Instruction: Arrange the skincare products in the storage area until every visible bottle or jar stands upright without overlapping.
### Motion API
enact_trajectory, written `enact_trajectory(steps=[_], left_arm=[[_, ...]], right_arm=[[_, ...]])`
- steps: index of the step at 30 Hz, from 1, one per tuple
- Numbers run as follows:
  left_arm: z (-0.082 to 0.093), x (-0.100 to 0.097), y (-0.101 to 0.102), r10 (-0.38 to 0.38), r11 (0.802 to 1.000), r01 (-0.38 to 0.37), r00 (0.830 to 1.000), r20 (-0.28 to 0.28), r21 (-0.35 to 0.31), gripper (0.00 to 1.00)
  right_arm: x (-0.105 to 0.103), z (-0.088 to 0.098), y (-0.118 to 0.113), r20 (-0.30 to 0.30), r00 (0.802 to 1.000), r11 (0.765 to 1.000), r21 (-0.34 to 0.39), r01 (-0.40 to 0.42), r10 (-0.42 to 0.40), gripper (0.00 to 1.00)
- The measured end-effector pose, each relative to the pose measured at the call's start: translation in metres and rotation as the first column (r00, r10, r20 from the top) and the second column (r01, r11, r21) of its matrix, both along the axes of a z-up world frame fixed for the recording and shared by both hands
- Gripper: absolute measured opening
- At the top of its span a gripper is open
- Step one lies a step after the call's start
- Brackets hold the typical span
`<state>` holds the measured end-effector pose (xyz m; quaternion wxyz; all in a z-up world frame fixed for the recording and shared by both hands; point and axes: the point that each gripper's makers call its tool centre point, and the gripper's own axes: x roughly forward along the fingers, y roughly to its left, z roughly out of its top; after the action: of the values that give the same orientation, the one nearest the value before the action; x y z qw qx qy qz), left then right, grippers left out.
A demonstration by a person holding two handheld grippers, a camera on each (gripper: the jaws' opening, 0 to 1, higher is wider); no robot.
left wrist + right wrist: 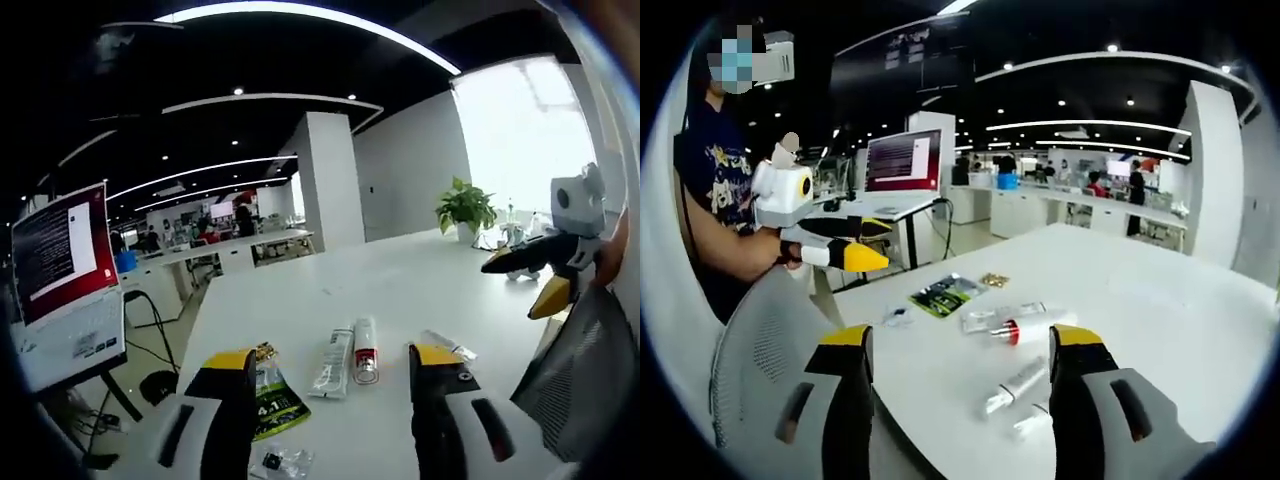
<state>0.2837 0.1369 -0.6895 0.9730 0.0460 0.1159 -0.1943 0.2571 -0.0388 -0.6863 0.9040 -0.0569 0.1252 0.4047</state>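
Observation:
Several skincare items lie flat on the white table (400, 280). A white tube with a red cap (365, 350) lies beside a clear sachet (333, 362), with a green packet (272, 400) to their left and a small tube (447, 345) to their right. My left gripper (335, 365) is open above them and holds nothing. In the right gripper view the red-capped tube (1030, 327), the green packet (945, 293) and two white tubes (1015, 385) lie ahead of my open, empty right gripper (960, 340). The left gripper (855, 250) hovers at the table's corner, in a person's hand.
A mesh chair back (770, 340) stands against the table's near edge. A laptop with a red screen (65, 255) sits on a stand to the side. A potted plant (465, 210) stands at the far end. A small clear packet (898, 317) and a gold item (994, 280) lie near the green packet.

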Motion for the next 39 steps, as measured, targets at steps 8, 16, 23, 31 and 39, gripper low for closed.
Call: enact_trajectory(steps=[8, 16, 23, 31, 39], left_arm=[[-0.003, 0.004, 0.003, 0.045, 0.999, -0.046, 0.999, 0.014, 0.027, 0.99], [-0.01, 0.005, 0.002, 0.046, 0.997, -0.046, 0.999, 0.001, 0.058, 1.0], [-0.014, 0.006, 0.002, 0.053, 0.995, -0.052, 0.999, -0.001, 0.088, 1.0], [-0.02, 0.008, 0.005, 0.062, 0.995, -0.061, 0.998, -0.015, 0.08, 1.0], [-0.028, 0.008, 0.005, 0.06, 0.994, -0.056, 0.997, -0.042, 0.09, 1.0]], right_arm=[[0.014, 0.008, 0.006, -0.001, 1.0, 0.999, -0.023, -0.024, 0.024, 0.91], [0.062, 0.068, 0.022, 0.107, 0.992, 0.998, -0.019, -0.068, 0.07, 0.96], [0.111, 0.101, 0.047, 0.164, 0.963, 0.971, -0.144, -0.189, 0.212, 0.95], [0.161, 0.086, 0.072, 0.102, 0.937, 0.905, -0.313, -0.287, 0.333, 0.94], [0.182, 0.057, 0.092, 0.016, 0.894, 0.807, -0.438, -0.396, 0.447, 0.95]])
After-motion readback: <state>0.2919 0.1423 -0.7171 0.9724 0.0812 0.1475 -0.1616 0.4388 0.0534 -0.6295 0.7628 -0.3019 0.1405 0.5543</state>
